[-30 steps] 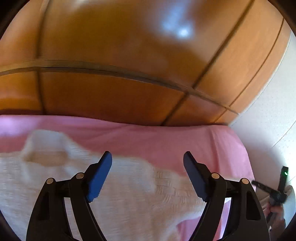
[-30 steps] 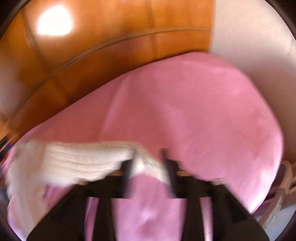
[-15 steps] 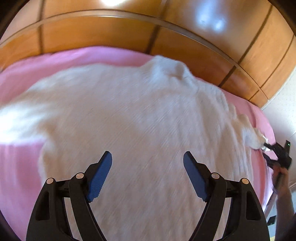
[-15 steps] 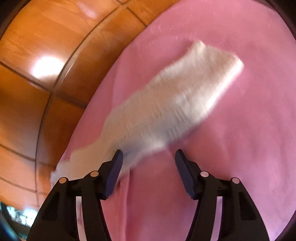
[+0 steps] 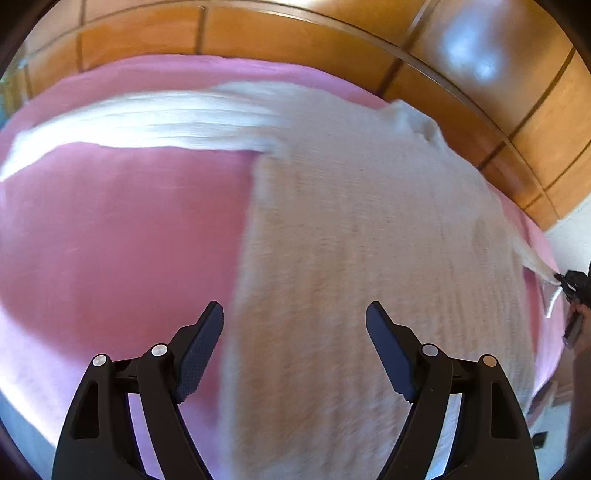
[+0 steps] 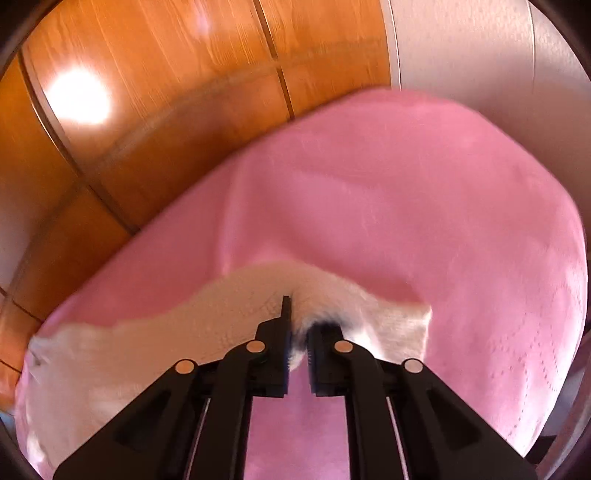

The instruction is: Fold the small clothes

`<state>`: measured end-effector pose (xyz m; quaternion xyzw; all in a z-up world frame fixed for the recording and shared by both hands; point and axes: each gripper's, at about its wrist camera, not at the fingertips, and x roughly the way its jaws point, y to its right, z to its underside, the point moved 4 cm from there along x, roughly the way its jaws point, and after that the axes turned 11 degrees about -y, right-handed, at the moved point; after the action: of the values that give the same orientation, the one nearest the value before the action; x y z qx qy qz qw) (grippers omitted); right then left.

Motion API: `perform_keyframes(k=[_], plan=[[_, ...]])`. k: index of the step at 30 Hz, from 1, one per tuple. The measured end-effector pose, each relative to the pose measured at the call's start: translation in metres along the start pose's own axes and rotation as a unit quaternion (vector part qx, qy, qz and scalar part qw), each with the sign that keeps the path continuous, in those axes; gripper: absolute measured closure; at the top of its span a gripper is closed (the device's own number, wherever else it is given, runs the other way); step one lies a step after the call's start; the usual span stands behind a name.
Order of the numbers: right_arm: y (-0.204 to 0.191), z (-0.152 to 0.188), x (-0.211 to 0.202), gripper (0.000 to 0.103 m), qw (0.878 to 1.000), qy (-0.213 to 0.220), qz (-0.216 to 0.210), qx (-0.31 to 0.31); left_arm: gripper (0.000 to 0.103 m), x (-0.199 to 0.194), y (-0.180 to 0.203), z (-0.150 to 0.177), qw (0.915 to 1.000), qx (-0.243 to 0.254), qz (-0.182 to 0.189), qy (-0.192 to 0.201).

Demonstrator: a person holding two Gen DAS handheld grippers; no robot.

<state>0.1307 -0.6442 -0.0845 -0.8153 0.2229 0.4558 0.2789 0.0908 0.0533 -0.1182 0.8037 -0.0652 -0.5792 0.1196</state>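
Observation:
A white knit sweater (image 5: 362,236) lies flat on a pink blanket (image 5: 122,229), its left sleeve (image 5: 147,122) stretched out to the left and its collar at the far side. My left gripper (image 5: 294,332) is open and empty, hovering over the sweater's lower left edge. My right gripper (image 6: 301,332) is shut on the sweater's right sleeve (image 6: 229,310) near its cuff; it also shows at the right edge of the left wrist view (image 5: 570,282), pulling the sleeve out.
A glossy wooden headboard (image 5: 332,33) runs along the far side of the blanket. A white wall (image 6: 480,55) stands to the right. The blanket (image 6: 406,192) extends beyond the sleeve.
My right gripper has closed on the right sleeve, which it hovered over open before. My left gripper has shifted left, from over the sweater's body to its left edge.

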Motion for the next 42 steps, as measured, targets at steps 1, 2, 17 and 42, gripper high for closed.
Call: perform_keyframes(k=[1,2,17,42], plan=[[0.0,0.004,0.0,0.076,1.0,-0.001,-0.006,-0.001,0.025,-0.006,-0.006,0.004,0.9999,0.0,-0.01,0.004],[-0.002,0.012,-0.005,0.058,1.0,0.002,-0.018,-0.003,0.025,-0.011,-0.012,0.008,0.9997,0.0,-0.022,0.01],[-0.113,0.283,-0.033,0.057,0.898,-0.259,-0.319,-0.157,0.025,-0.028,-0.069,0.086,0.9999,0.016,-0.003,0.0],[-0.069,0.335,-0.102,0.095,0.93,-0.191,-0.23,-0.212,0.057,-0.077,-0.065,0.071,0.9938,0.022,0.104,0.032]])
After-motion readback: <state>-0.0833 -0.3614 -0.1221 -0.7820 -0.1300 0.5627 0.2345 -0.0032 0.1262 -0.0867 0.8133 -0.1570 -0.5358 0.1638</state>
